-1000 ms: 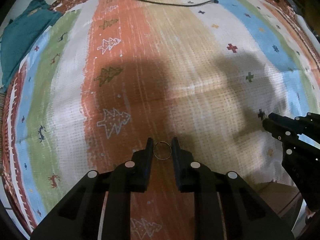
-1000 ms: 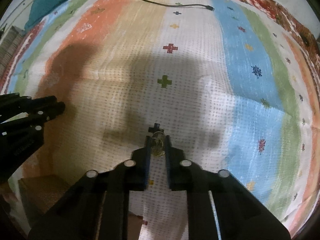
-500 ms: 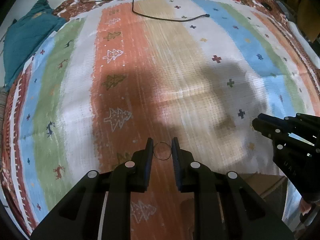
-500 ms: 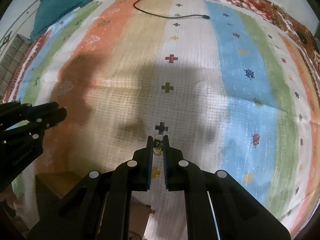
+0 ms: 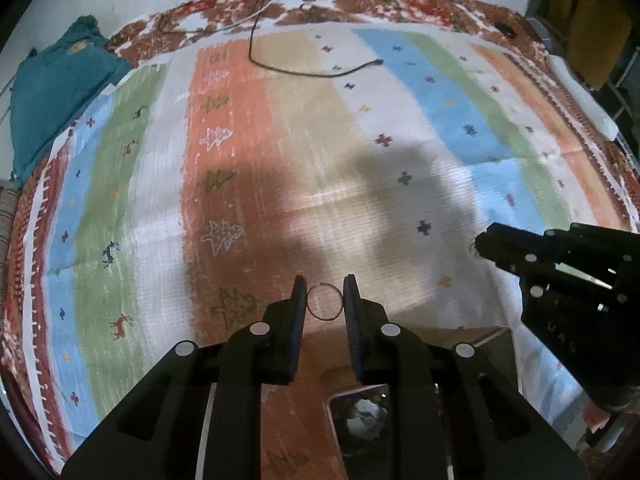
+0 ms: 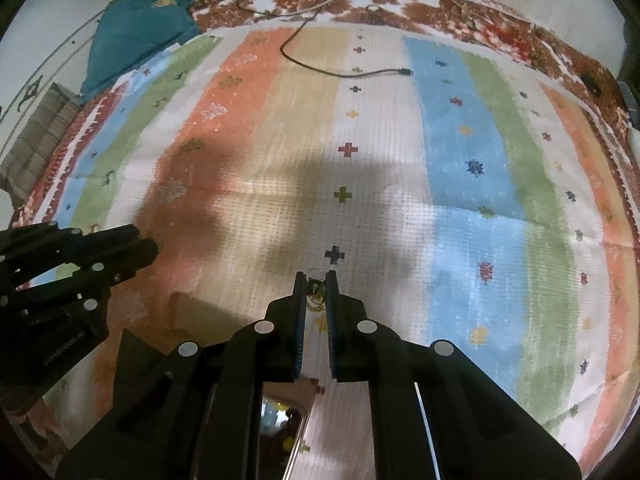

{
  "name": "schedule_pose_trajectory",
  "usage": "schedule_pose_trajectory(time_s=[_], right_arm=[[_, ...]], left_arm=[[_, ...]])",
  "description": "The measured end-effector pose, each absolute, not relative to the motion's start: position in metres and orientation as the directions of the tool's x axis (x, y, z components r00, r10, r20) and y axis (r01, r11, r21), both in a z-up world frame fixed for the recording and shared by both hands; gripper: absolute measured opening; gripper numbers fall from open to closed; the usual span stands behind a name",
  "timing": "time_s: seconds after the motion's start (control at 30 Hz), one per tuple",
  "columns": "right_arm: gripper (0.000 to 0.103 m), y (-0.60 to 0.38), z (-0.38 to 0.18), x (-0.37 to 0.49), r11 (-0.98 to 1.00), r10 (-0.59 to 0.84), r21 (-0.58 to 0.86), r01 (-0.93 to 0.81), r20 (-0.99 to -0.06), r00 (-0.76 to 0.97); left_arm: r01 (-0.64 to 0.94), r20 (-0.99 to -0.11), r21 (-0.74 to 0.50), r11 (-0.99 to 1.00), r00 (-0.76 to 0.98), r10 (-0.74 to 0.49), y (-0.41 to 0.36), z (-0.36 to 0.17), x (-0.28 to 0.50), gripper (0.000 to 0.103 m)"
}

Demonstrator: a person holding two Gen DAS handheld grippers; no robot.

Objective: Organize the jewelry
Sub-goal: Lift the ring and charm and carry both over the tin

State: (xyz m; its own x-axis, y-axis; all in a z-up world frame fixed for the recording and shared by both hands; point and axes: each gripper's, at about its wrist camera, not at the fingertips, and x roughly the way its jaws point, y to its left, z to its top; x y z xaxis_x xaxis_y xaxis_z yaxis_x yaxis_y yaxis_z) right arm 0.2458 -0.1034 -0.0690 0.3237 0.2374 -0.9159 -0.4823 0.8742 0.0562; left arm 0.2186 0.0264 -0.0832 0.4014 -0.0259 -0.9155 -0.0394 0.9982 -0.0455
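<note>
While both grippers hang above the striped rug, each one carries a small piece of jewelry. The thin hoop sits between the two fingers of the left gripper. The fingers press its sides, so the hoop stands up in the gap and cannot slip out. It is high over the near edge of the rug, on the orange stripe.

The right gripper is squeezed almost tight on a little gold earring. The earring is tiny, so the fingers have to come very close to keep it. It is over the white stripe, near the near edge too, just below a dark cross in the pattern.

I think the pieces are held up like this so they can be carried to a box or tray. Something brown and boxy with a shiny thing beside it shows under both grippers, but I cannot tell what it is.

Both grippers point forward and a bit down at the rug. They are side by side and well apart. A black cable lies near the far edge of the rug. A blue-green cloth lies at the far left corner.
</note>
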Motion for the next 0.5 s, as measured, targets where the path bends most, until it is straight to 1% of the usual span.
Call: schedule_pose_trajectory(time_s=[0.23, 0.5], right_arm=[[0.01, -0.112, -0.05, 0.228, 0.873, 0.273, 0.074, -0.482, -0.893, 0.358], [0.01, -0.119, -0.045, 0.214, 0.871, 0.28, 0.072, -0.485, -0.885, 0.372]], left_arm=[[-0.041, -0.898, -0.074, 0.996, 0.437, -0.049, 0.022, -0.068, 0.199, 0.018], [-0.026, -0.877, -0.092, 0.995, 0.476, -0.068, 0.015, -0.051, 0.181, 0.018]])
